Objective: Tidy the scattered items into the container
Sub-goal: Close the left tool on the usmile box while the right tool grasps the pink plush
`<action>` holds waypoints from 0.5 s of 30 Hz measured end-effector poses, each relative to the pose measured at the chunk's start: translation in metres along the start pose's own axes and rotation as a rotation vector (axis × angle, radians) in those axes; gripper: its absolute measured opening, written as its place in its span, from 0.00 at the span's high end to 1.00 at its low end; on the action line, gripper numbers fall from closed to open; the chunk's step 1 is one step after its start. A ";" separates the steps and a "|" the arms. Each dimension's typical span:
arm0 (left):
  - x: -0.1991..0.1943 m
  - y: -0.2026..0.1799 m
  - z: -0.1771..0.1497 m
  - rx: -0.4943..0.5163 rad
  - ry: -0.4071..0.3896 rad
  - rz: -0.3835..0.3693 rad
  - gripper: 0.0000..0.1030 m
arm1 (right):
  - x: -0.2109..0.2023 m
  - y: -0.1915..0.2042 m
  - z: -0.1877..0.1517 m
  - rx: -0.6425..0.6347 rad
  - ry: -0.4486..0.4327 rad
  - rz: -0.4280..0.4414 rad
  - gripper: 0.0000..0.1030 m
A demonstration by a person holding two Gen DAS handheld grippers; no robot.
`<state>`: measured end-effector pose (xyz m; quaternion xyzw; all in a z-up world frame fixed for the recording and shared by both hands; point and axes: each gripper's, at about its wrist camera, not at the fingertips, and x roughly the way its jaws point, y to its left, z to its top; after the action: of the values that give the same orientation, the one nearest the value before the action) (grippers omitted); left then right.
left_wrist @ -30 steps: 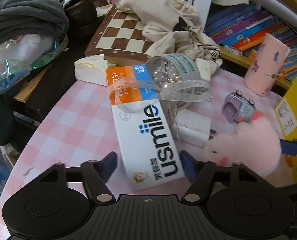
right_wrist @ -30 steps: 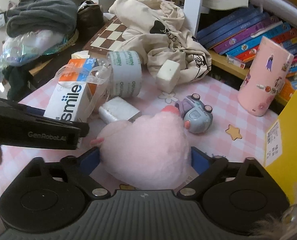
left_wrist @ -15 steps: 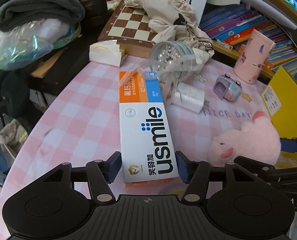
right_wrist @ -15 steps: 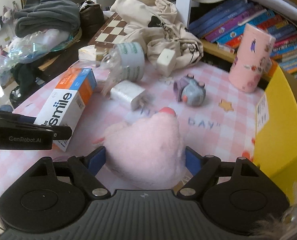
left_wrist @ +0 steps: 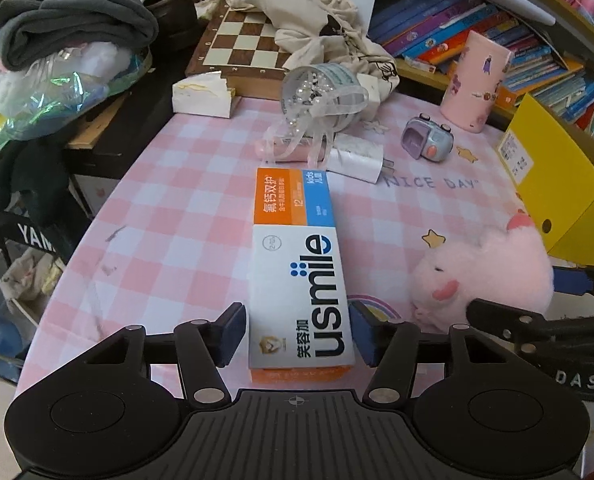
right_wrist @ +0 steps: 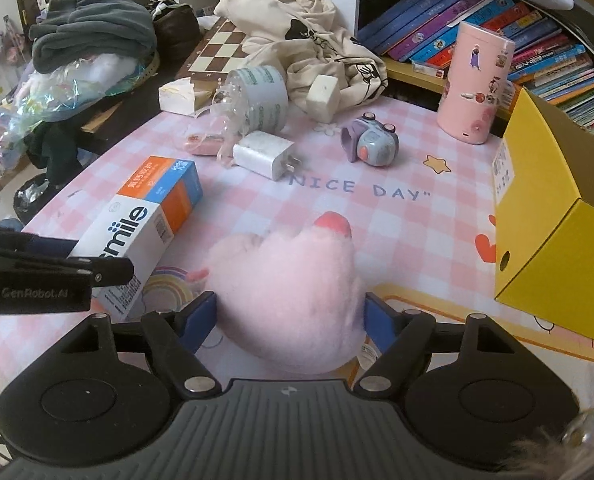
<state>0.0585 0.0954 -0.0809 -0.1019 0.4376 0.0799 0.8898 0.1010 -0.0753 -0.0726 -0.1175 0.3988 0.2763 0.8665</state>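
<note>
The left gripper [left_wrist: 299, 334] fingers, easing apart, bracket the toothpaste box [left_wrist: 299, 276]; right gripper [right_wrist: 291, 322] fingers close against the pink plush [right_wrist: 285, 292], yellow container [right_wrist: 557, 220] at two o'clock.

We are looking at a pink-and-white checked cloth [right_wrist: 397, 236] printed with yellow stars, a red heart and a rainbow. The box [left_wrist: 301, 268] is showing white, orange and blue. The plush [right_wrist: 293, 296] is glowing pale pink, the bin [right_wrist: 557, 216] bright yellow, the cup [right_wrist: 475, 84] pink with stickers, and the board [left_wrist: 245, 46] brown-and-cream chequered.
</note>
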 end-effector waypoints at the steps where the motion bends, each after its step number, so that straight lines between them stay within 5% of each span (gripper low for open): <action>1: 0.002 -0.001 0.002 0.007 0.002 0.004 0.44 | 0.000 0.000 0.000 0.000 0.001 0.000 0.27; 15: 0.031 -0.003 0.014 0.012 0.044 0.028 0.44 | 0.012 -0.006 0.008 -0.028 0.007 0.021 0.25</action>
<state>0.0889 0.0981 -0.0969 -0.0922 0.4587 0.0872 0.8795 0.1162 -0.0722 -0.0764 -0.1265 0.3991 0.2904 0.8605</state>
